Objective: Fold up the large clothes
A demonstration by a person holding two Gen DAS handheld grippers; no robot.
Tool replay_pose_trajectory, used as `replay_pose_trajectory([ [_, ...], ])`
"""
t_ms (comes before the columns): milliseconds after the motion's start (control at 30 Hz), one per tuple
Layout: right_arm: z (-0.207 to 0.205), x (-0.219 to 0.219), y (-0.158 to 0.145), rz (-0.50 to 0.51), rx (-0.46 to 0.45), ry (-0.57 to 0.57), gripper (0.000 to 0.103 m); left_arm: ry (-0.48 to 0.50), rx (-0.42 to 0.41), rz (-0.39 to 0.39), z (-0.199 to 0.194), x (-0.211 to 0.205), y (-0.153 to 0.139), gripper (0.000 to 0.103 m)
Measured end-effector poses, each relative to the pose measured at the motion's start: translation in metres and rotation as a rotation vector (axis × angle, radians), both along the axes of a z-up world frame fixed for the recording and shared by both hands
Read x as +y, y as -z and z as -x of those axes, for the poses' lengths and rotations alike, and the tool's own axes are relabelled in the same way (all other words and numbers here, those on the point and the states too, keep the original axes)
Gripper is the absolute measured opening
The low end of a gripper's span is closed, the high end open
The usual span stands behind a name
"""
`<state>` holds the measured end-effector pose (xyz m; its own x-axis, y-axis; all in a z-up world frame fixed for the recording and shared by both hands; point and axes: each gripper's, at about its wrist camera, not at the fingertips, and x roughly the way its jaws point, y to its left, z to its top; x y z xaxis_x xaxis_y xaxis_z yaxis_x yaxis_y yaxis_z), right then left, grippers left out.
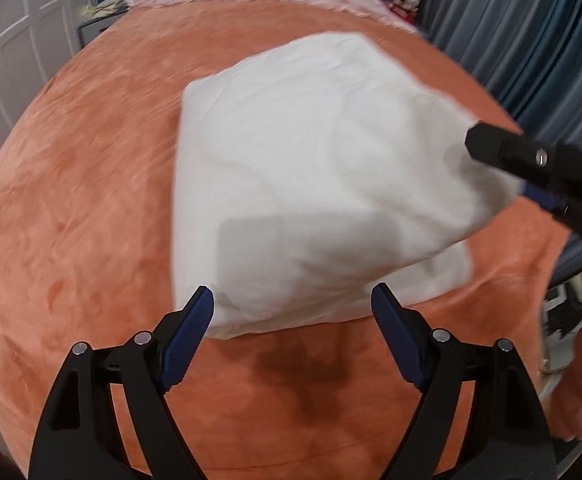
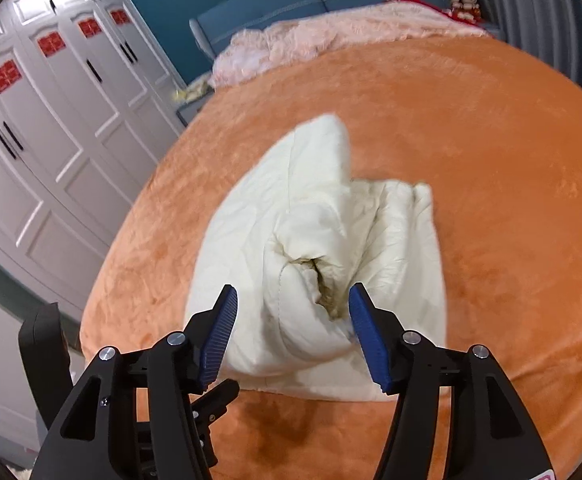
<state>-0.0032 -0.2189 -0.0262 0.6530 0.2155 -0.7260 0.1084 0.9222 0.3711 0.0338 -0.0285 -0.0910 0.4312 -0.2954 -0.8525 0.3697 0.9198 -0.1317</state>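
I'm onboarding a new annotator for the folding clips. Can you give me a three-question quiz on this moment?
1. True or false: the left gripper is clamped on the white garment.
2. What does the white garment lie on? A) a wooden floor B) an orange blanket C) a glass table
3. Fill in: at the far end of the bed, beyond the orange blanket, lies a fluffy ____ blanket.

Key:
1. False. Its jaws stand apart with nothing pressed between the pads; the right gripper is open too.
2. B
3. pink
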Motion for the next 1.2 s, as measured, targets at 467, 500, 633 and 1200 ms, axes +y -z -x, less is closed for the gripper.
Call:
replay_pose_trajectory([
  [467, 0.065, -0.047, 0.036, -0.019, 0.071, 0.140, 0.009, -0.052, 0.071, -0.088, -0.009, 0.017, 0.043, 0.075],
  [500, 0.066, -0.048, 0.040, -0.010, 0.081, 0.145, 0.009, -0.056, 0.077, -0.090, -0.010, 0.016, 0.045, 0.074],
  [633, 0.068, -0.044, 0.061, 0.040, 0.118, 0.157, 0.009, -0.065, 0.099, -0.092, -0.013, 0.018, 0.052, 0.074],
  [1200, 0.040, -0.038, 0.112, 0.106, 0.212, 0.149, 0.011, -0.086, 0.145, -0.109, -0.030, 0.020, 0.079, 0.075],
])
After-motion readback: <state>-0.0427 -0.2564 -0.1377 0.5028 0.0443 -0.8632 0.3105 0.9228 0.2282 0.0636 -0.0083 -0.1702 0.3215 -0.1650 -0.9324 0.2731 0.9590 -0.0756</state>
